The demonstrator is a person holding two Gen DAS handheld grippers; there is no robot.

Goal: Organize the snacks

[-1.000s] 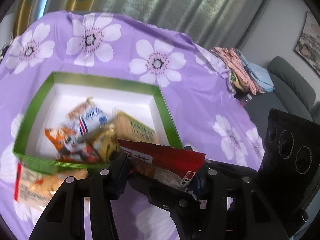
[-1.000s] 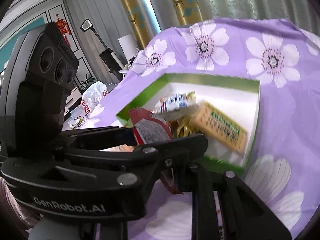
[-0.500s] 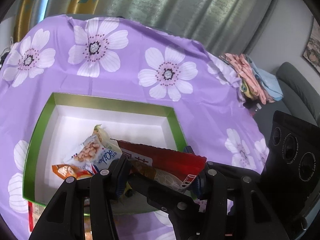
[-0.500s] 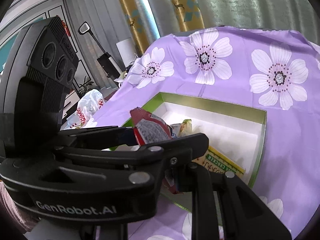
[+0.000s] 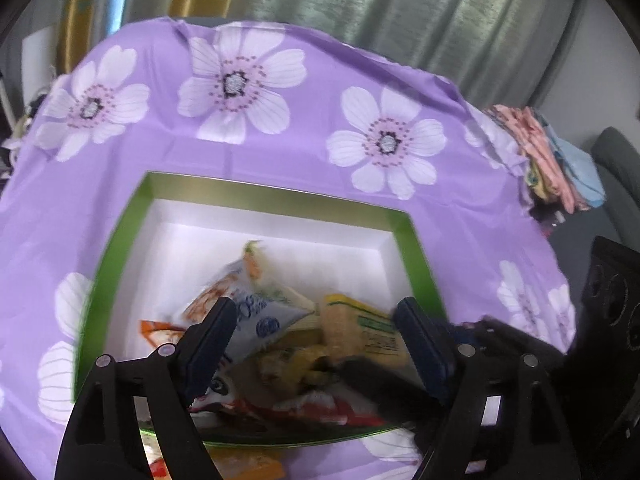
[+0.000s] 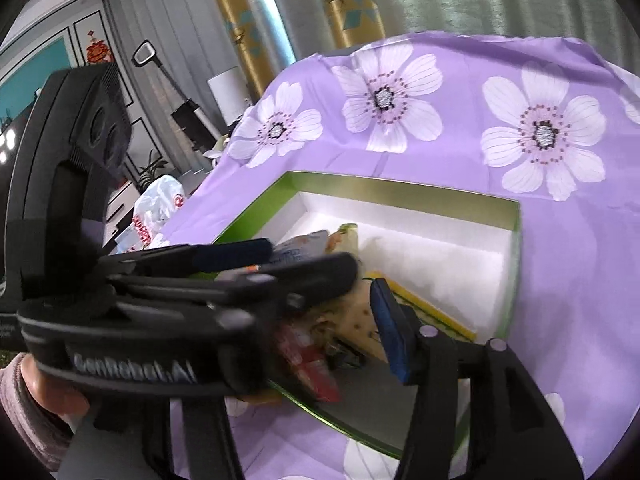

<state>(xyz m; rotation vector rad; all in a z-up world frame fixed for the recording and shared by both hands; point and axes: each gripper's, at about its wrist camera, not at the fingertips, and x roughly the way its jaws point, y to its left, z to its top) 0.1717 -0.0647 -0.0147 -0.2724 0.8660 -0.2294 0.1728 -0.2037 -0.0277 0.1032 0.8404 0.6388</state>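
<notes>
A green box [image 5: 280,196] with a white inside sits on the purple flowered cloth and holds several snack packets. My left gripper [image 5: 320,332] is open above the box's near end. The red packet [image 5: 304,412] lies loose in the box below it, beside a yellow cracker packet [image 5: 360,328] and a blue-and-white packet [image 5: 260,324]. My right gripper [image 6: 356,296] is open over the same end of the box [image 6: 400,188]. The red packet [image 6: 308,368] lies between its fingers, blurred. The left gripper's body crosses the right wrist view at left.
Another snack packet [image 5: 240,460] lies on the cloth in front of the box. Folded clothes [image 5: 556,160] sit at the table's right edge, with a grey sofa beyond. A white plastic bag [image 6: 160,208] and curtains are past the table's left edge.
Both grippers moved forward over the box. The left gripper opened and let go of the red packet, which dropped into the box. The right gripper has opened too.
</notes>
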